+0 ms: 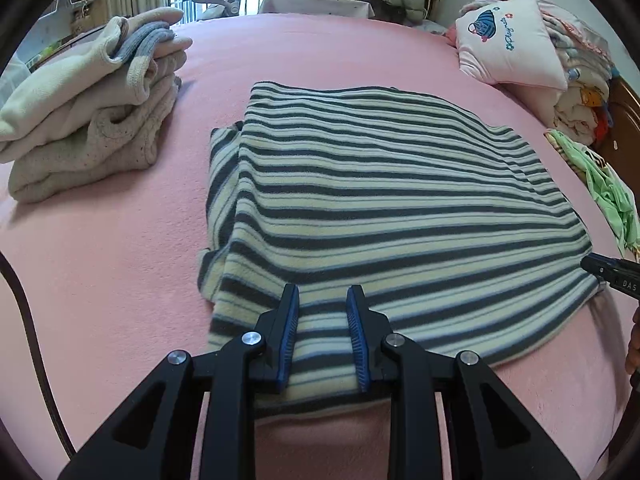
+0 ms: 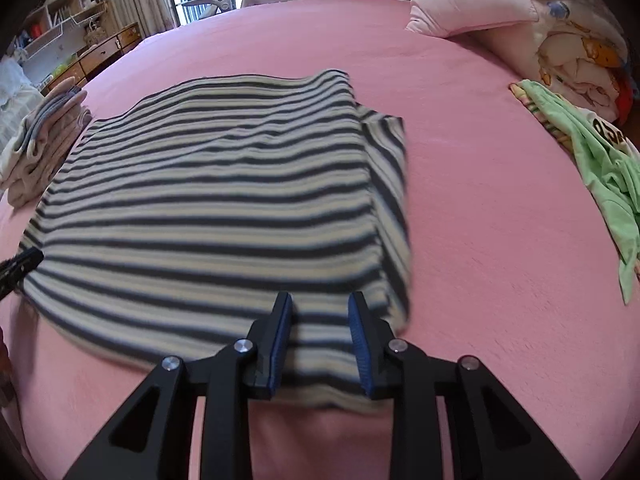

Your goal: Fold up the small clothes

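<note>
The striped garment (image 1: 400, 208) lies spread flat on the pink bed (image 1: 120, 280), both side edges tucked under. The left gripper (image 1: 323, 304) hangs over its near hem, blue-padded fingers (image 1: 289, 336) parted with the cloth running between them; whether the pads actually press the fabric cannot be told. Same story on the right: the right gripper (image 2: 320, 308) sits over the near hem by the folded corner, fingers (image 2: 358, 344) apart, contact unclear, and that view is blurred. The gripper bodies hide the hem's very edge. A folded stack of pale clothes (image 1: 88, 120) sits well left, a green garment (image 2: 592, 160) is cut off at the right edge, and pink pillows (image 1: 508, 48) are at the far corner.
</note>
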The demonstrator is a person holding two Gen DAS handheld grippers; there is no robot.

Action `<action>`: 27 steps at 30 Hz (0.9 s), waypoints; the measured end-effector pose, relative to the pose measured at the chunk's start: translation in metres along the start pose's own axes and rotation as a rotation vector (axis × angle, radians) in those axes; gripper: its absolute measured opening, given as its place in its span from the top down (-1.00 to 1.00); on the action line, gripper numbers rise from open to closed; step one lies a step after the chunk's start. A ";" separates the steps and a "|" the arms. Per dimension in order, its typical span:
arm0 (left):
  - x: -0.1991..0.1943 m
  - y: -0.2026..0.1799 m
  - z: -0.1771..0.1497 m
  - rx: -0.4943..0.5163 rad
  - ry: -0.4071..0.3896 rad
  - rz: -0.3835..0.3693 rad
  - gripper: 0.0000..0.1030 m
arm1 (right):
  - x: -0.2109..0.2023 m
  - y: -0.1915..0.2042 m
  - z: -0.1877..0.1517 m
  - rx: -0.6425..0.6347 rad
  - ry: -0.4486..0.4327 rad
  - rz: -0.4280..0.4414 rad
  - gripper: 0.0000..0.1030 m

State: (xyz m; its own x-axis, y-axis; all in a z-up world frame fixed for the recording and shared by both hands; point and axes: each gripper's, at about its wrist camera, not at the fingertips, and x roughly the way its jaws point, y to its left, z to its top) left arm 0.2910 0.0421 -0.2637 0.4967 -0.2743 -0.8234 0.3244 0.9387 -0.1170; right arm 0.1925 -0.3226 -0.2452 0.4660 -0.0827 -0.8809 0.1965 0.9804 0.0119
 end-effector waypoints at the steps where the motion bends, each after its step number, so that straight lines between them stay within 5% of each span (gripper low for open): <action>1: -0.003 0.001 0.000 -0.005 0.001 -0.001 0.55 | -0.003 -0.002 -0.002 0.000 -0.001 -0.008 0.46; 11: -0.049 0.024 -0.013 -0.188 0.026 0.003 0.47 | -0.050 -0.003 -0.010 0.090 -0.051 0.054 0.45; 17: -0.080 0.041 -0.030 -0.338 0.007 0.017 0.07 | -0.070 0.027 -0.012 0.090 -0.090 0.084 0.41; 27: -0.099 0.027 -0.055 -0.378 0.014 0.000 -0.12 | -0.079 0.078 -0.037 0.097 -0.066 0.150 0.41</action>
State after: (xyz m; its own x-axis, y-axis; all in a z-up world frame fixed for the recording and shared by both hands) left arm 0.2063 0.1065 -0.2157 0.4849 -0.2735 -0.8307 0.0030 0.9504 -0.3111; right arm 0.1394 -0.2331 -0.1921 0.5515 0.0486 -0.8328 0.2011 0.9611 0.1892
